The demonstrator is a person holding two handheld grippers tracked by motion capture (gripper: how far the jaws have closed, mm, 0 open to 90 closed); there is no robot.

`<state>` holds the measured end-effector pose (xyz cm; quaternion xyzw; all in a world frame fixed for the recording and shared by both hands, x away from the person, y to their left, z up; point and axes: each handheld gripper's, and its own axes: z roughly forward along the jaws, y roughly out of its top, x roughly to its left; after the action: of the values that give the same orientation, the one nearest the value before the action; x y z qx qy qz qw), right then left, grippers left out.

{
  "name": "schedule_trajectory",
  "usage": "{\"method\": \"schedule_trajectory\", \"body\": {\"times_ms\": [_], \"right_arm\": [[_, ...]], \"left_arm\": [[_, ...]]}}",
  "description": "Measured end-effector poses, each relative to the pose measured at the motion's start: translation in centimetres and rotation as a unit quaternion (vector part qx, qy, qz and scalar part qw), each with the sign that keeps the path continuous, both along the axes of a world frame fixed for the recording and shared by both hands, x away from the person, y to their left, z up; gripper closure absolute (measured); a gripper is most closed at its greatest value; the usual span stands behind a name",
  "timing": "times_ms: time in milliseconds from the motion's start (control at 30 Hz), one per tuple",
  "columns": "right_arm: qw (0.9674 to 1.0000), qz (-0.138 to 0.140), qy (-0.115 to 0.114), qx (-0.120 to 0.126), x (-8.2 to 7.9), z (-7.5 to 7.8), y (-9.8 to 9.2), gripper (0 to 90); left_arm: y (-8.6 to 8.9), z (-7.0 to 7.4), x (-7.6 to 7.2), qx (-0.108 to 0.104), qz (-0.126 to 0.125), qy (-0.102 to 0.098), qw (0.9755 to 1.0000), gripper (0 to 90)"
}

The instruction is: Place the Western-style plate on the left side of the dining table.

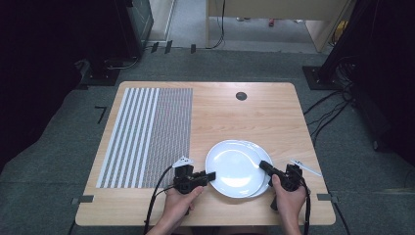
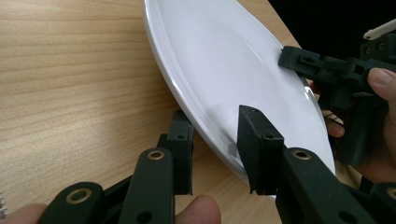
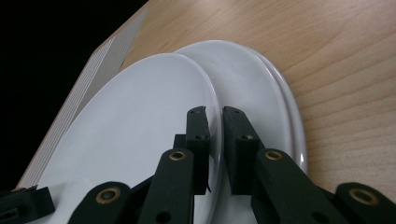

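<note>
Two white plates lie overlapped on the wooden table [image 1: 235, 117]. The top plate [image 1: 234, 167] [image 2: 224, 60] [image 3: 140, 135] sits slightly left of the lower plate [image 1: 265, 157] [image 3: 261, 88]. My left gripper [image 1: 211, 175] [image 2: 215, 123] is open at the top plate's left rim, one jaw under the edge and the other over its upper face. My right gripper [image 1: 265, 166] [image 3: 215, 116] is shut on the same plate's right rim, its jaws nearly together. The right gripper [image 2: 303, 60] also appears across the plate in the left gripper view.
A grey striped mat [image 1: 147, 137] covers the table's left half. A dark round hole [image 1: 241, 96] sits near the far edge. The plates lie close to the table's near edge, with bare wood beyond them. Cables trail on the floor at right.
</note>
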<state>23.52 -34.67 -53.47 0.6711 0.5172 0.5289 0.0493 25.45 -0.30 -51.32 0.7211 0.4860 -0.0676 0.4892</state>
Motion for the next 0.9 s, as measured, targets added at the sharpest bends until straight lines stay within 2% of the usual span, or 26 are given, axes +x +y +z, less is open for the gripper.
{"method": "schedule_trajectory", "body": {"times_ms": [67, 400, 600, 900], "right_arm": [[0.9999, -0.001, 0.006, 0.012, -0.02, -0.05, 0.01, 82.6], [0.9994, -0.007, -0.003, 0.034, -0.14, 0.21, -0.04, 84.6], [0.9985, -0.011, 0.003, 0.053, -0.32, 0.33, -0.14, 85.3], [0.9978, -0.019, -0.001, 0.063, -0.44, 0.74, -0.09, 85.6]], "left_arm": [[-0.01, 0.02, -0.03, -0.002, -0.002, 0.002, 1.0, 67.6], [0.16, 0.05, 0.08, -0.009, -0.004, 0.013, 0.9999, 68.3], [0.25, 0.18, 0.05, -0.009, -0.005, 0.018, 0.9998, 68.5], [0.49, 0.52, 0.15, -0.03, -0.008, 0.033, 0.999, 71.0]]}}
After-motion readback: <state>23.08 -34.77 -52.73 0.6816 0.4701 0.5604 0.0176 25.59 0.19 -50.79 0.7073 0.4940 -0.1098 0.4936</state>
